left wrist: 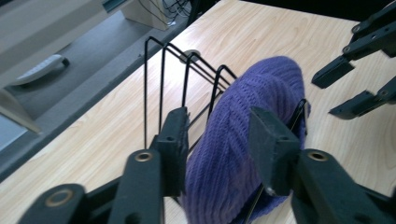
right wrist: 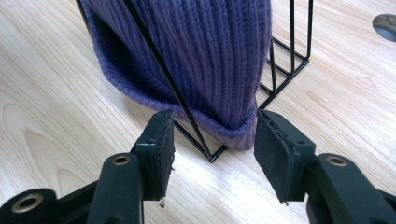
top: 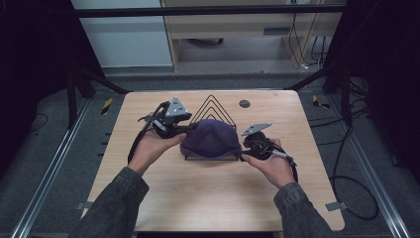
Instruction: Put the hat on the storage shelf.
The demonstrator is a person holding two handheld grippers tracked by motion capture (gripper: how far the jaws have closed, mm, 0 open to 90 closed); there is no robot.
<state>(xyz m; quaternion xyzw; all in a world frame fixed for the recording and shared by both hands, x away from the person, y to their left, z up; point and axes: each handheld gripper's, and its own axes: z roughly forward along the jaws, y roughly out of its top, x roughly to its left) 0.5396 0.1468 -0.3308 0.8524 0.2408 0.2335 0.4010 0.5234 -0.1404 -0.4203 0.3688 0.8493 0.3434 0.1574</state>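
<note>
Wire rack (top: 214,106) blocks behind the beanie (top: 210,139); near tabletop (top: 208,193) lies open.

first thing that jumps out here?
The purple knit beanie, draped over the front of a black wire rack at the middle of the wooden table. A hand-held gripper flanks it on each side: the left gripper has the beanie's knit between its fingers without pressing it, and the right gripper stands open at the hem and the rack's bottom corner.
</note>
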